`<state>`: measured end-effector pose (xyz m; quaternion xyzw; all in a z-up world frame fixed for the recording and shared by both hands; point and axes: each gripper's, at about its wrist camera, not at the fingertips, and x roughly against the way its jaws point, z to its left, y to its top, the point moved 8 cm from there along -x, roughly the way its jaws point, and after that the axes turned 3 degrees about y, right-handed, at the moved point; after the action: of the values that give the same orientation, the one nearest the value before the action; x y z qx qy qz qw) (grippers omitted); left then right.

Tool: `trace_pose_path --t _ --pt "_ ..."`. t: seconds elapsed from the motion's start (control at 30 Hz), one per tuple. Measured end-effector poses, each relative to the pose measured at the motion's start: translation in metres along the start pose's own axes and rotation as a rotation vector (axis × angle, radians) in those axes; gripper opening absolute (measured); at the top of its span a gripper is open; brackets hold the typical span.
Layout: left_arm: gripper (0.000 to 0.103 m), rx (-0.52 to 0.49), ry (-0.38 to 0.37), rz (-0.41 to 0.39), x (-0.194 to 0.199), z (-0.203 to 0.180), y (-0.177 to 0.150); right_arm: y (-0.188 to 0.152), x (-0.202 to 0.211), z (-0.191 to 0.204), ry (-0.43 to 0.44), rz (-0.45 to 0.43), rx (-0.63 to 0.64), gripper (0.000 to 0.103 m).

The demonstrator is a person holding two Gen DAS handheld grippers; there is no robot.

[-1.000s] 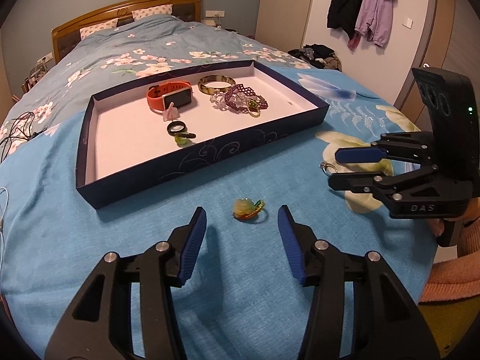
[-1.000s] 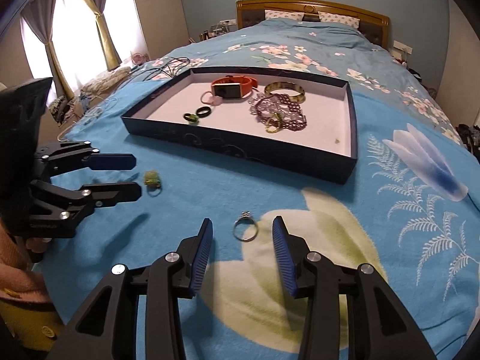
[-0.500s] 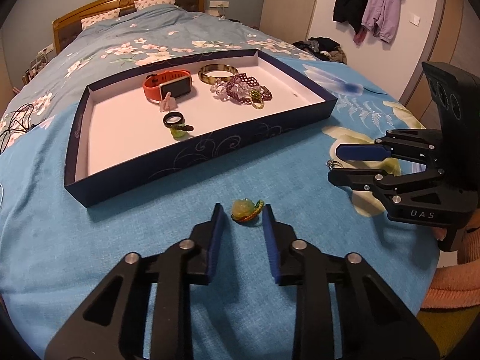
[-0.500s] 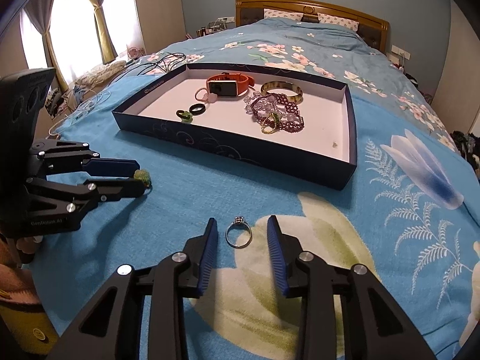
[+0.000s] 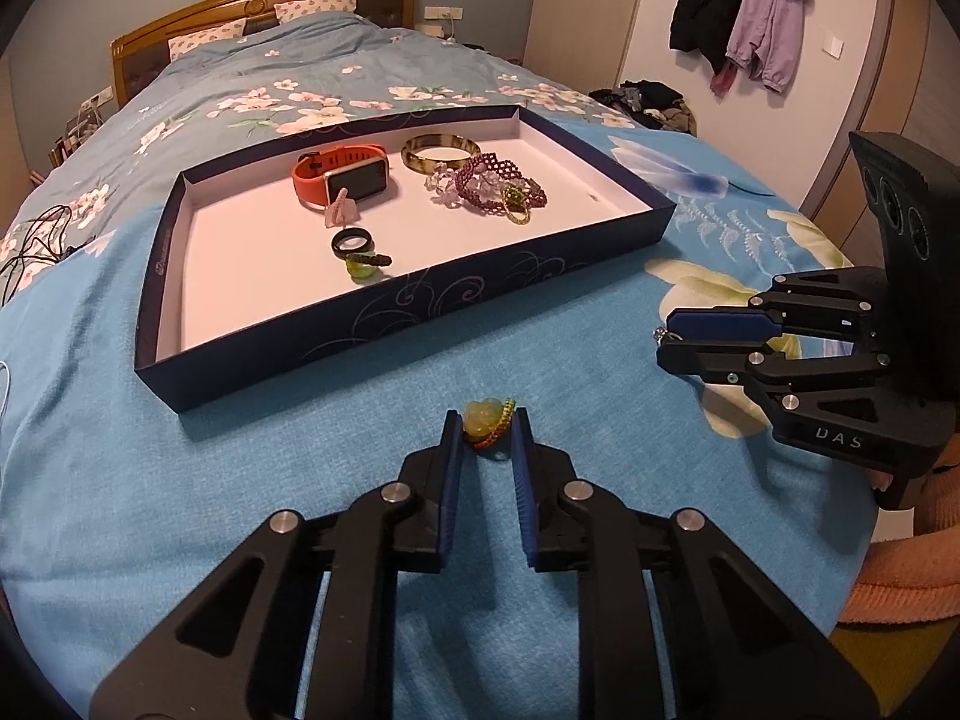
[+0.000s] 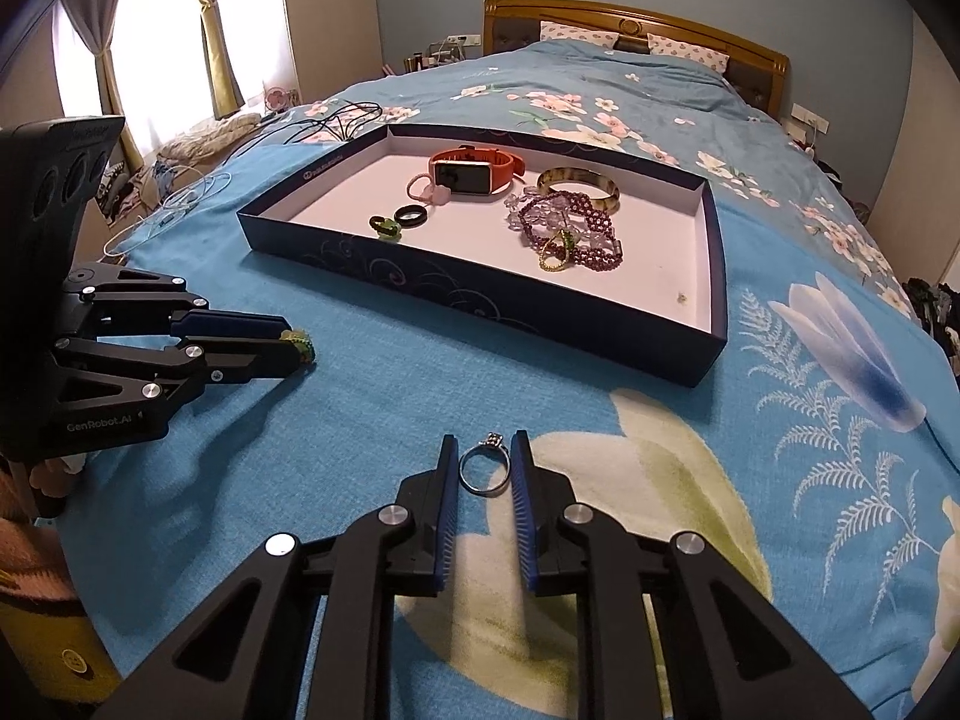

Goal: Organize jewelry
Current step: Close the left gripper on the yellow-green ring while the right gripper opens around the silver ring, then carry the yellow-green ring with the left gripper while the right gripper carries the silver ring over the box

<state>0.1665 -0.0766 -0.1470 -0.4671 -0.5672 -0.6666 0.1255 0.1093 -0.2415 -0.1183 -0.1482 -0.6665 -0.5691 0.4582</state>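
My left gripper point(image 5: 487, 425) is shut on a green-stone ring point(image 5: 487, 420) with a woven band, at the blue bedspread in front of the tray. It also shows in the right wrist view point(image 6: 297, 343). My right gripper point(image 6: 485, 463) is shut on a silver ring point(image 6: 485, 469) with a small stone, low over the bedspread. It shows at the right of the left wrist view point(image 5: 666, 343). A dark blue tray point(image 5: 384, 306) with a white floor holds an orange watch point(image 5: 339, 177), a bangle point(image 5: 440, 151), purple beaded bracelets point(image 5: 495, 189) and small rings point(image 5: 354, 246).
The tray point(image 6: 474, 294) lies across the bed beyond both grippers. Cables point(image 6: 336, 117) lie on the bedspread at its far left. A wooden headboard point(image 6: 636, 24) stands at the back. Jackets point(image 5: 744, 18) hang on the wall at the right.
Both grippers have closed from open. The left jaws now clamp the green-stone ring and the right jaws clamp the silver ring. Both have moved slightly forward.
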Motion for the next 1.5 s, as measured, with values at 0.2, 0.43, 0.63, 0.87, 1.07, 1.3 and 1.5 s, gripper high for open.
trace_pose_path --t 0.2,0.43,0.63,0.87,1.07,1.3,1.5 --pt "0.017 0.008 -0.011 -0.023 0.007 0.0 0.002 0.001 0.005 -0.001 0.012 -0.021 -0.019 0.016" --pt "0.016 0.013 -0.01 -0.061 0.02 0.002 0.007 0.007 0.014 0.001 0.035 -0.061 -0.034 0.016" --pt "0.016 0.017 -0.007 -0.088 0.029 0.003 0.013 0.016 0.023 0.003 0.041 -0.1 -0.037 0.016" --pt "0.016 0.022 -0.003 -0.116 0.038 0.005 0.02 0.029 0.029 -0.001 0.039 -0.146 -0.05 0.016" --pt "0.016 0.034 0.001 -0.138 0.043 0.008 0.026 0.036 0.032 -0.002 0.038 -0.168 -0.049 0.016" --pt "0.016 0.043 0.005 -0.153 0.045 0.01 0.032 0.043 0.033 -0.002 0.04 -0.185 -0.047 0.016" --pt "0.016 0.043 0.016 -0.167 0.048 0.011 0.036 0.047 0.033 -0.002 0.041 -0.194 -0.044 0.016"
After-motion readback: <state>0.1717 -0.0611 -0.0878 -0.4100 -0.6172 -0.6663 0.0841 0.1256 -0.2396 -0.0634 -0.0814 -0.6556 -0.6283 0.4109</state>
